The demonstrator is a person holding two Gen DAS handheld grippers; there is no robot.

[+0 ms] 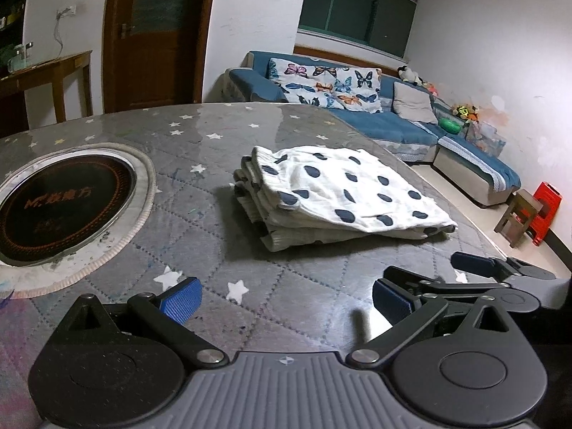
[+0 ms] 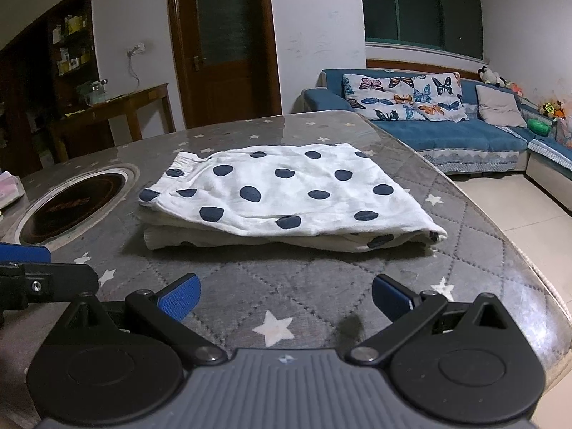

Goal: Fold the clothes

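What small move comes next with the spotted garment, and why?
Probably none on the cloth: pull both tools back and call the fold done. The polka-dot garment lies in a compact layered stack on the star-print table cover, edges roughly aligned. The left tool and right tool are both open, empty, and short of the garment.

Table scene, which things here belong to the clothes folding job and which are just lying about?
Job:
polka-dot garment, folded
left claw, open
right claw, open

Lying about:
induction cooktop set in table
table cover
butterfly pillow on sofa
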